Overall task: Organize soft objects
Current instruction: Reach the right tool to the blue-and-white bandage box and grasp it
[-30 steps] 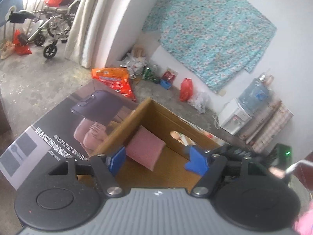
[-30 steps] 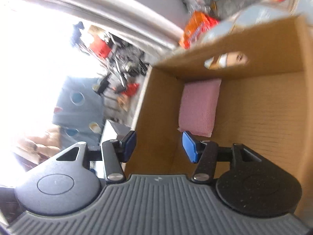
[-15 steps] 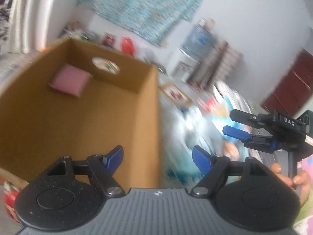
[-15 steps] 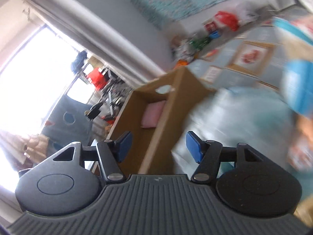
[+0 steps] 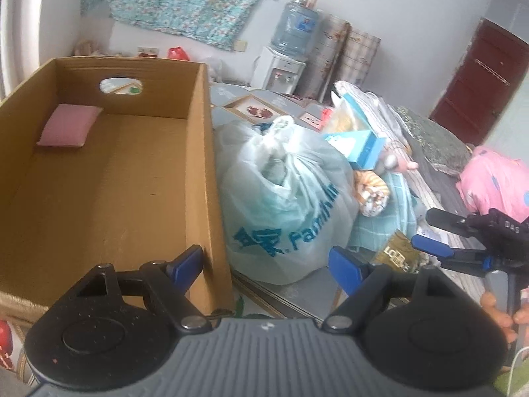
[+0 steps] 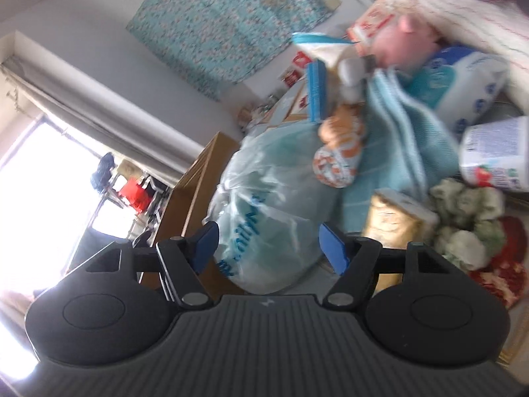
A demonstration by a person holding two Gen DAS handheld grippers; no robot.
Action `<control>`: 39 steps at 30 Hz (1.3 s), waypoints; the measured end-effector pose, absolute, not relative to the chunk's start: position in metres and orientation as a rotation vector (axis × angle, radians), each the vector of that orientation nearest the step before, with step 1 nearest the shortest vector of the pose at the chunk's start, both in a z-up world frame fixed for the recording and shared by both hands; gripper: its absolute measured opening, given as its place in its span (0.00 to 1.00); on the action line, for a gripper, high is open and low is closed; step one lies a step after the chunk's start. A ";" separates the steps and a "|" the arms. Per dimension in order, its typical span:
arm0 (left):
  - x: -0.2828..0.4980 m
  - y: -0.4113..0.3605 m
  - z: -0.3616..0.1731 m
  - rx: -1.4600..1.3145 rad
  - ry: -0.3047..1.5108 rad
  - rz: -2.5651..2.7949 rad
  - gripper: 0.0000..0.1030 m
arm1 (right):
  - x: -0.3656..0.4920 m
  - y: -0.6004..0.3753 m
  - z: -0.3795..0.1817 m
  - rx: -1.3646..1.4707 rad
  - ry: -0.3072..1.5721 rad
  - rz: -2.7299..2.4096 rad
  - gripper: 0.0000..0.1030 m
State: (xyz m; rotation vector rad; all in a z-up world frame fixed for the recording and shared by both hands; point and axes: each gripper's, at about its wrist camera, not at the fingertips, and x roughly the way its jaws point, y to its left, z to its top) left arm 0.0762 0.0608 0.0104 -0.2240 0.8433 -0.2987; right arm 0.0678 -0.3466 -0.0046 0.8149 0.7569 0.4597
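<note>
We have swung both grippers, left (image 5: 264,259) and right (image 6: 267,246), from the box (image 5: 201,165) (pillow (image 5: 67,125) inside) toward the pile; jaws wide, empty, seeking another soft item.

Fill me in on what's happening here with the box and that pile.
A person is sorting soft things with a handheld gripper in each hand. The cardboard box holds only a pink cushion in its far corner. Both the left gripper and right gripper are open and empty, pointed toward the pile beside the box: a tied plastic bag, a teal towel and other items. Nothing is being gripped yet.
</note>
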 end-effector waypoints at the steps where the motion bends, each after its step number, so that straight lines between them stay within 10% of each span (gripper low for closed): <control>1: 0.074 0.059 0.011 -0.224 0.840 -0.299 0.81 | 0.067 -0.349 -0.008 0.811 0.752 0.445 0.66; 26: 0.105 -0.072 0.047 0.034 0.518 -0.440 0.90 | 0.123 -0.378 0.059 0.638 0.608 0.336 0.67; 39: 0.200 -0.124 0.005 0.046 0.660 -0.419 0.62 | 0.237 -0.361 0.037 0.627 0.839 0.343 0.62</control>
